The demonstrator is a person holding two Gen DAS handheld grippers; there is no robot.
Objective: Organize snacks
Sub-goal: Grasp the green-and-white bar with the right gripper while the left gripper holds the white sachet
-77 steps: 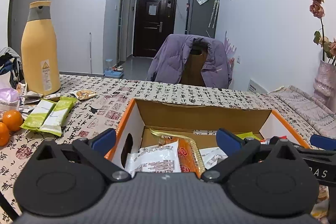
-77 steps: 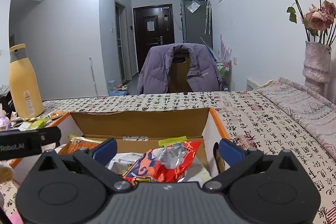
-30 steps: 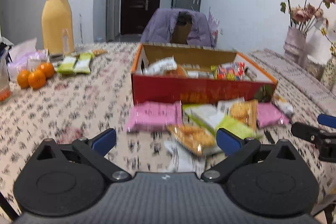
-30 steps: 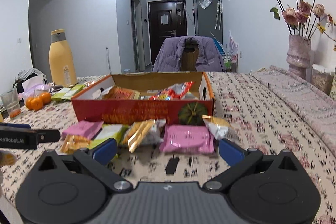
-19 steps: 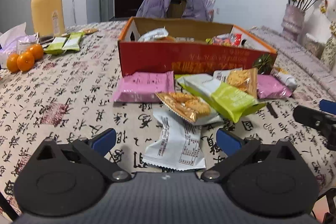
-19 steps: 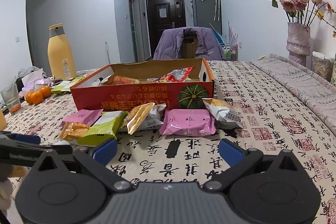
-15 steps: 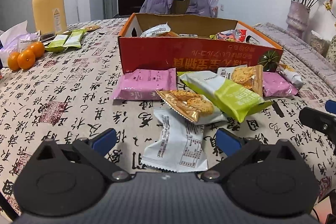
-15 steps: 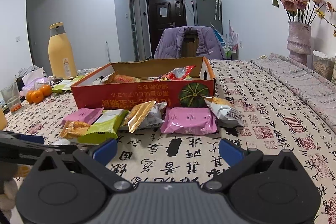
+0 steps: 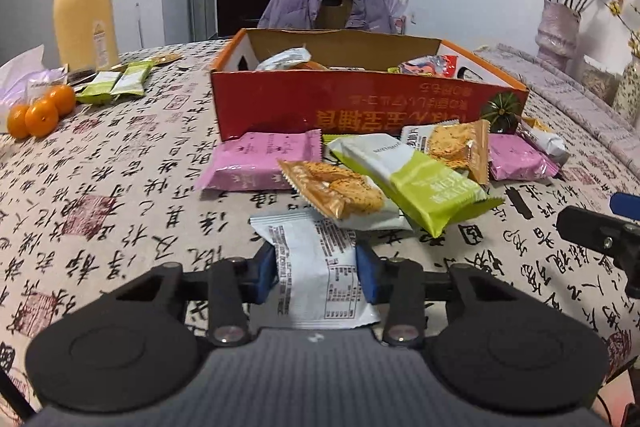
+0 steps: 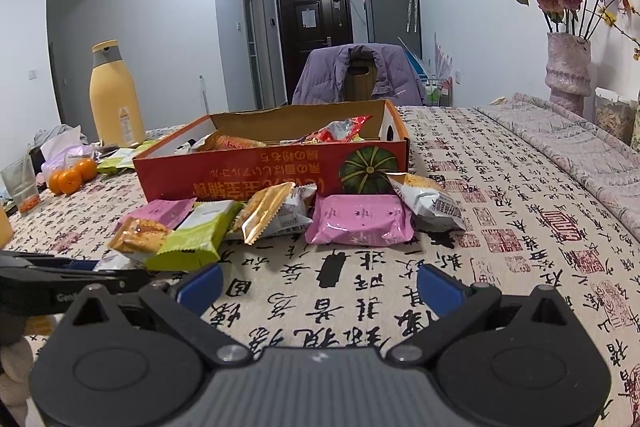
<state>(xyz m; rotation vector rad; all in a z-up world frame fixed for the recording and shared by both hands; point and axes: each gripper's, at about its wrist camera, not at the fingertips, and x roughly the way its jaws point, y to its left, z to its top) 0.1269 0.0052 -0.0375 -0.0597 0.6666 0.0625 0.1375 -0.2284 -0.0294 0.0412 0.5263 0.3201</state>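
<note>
Left gripper jaws just closed on white packet; earlier wide.

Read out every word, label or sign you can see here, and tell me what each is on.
"Gen", cut off: side of the left gripper, in the right wrist view.
Box: yellow Chinese characters, upside down, unreadable.
Tablecloth: brush characters, red seals.
White packet: table print, too small.
Green packet: blurred.
Yellow bottle: warning triangle, words too small.
</note>
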